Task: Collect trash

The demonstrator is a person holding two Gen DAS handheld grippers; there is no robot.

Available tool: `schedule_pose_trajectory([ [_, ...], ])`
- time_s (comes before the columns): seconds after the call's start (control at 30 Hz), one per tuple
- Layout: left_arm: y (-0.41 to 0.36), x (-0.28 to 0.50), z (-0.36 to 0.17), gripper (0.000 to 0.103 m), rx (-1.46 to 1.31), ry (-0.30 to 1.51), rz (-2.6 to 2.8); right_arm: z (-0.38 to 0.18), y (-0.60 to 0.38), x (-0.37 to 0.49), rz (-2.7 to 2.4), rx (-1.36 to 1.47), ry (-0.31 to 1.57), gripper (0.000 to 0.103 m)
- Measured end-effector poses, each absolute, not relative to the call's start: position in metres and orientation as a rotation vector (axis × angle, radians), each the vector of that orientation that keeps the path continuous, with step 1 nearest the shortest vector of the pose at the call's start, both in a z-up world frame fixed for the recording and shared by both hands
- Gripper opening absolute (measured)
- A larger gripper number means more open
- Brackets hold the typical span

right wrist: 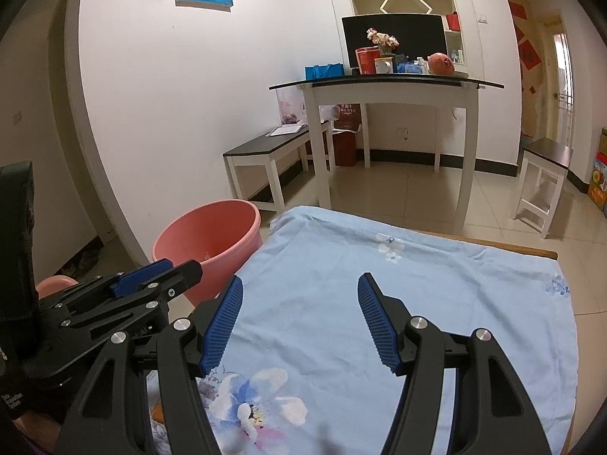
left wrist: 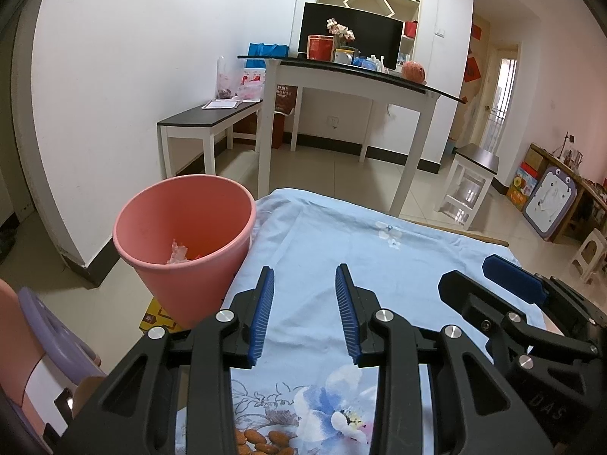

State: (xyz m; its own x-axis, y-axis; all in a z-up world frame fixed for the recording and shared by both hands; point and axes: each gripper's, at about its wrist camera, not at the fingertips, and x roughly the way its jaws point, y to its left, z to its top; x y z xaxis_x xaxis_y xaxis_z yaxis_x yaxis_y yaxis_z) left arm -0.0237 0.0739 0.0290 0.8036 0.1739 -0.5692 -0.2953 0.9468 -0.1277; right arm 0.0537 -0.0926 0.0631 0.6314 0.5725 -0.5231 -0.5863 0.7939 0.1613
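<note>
Almonds lie beneath our left gripper; both grippers gape empty, so a careless pinch risks snagging cloth right of bin.

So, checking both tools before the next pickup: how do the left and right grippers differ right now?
The left gripper has its fingers set narrower; the right gripper has them spread wider. The left sits nearer the pink bin; the right is farther along the blue cloth. Both are open and hold nothing.

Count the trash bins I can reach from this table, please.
1. A pink bin stands on the floor at the cloth-covered table's left edge, ahead-left of the left gripper, with some scraps already inside. Others may sit outside both views.
</note>
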Motion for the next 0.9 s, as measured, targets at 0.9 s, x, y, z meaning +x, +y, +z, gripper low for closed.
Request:
schedule_pose_trajectory([
  [0.9, 0.0745, -0.0185, 0.0229, 0.034, -0.199, 0.593, 0.256, 0.0552, -0.0912, 0.059, 0.657, -0.022, 0.605, 0.062],
])
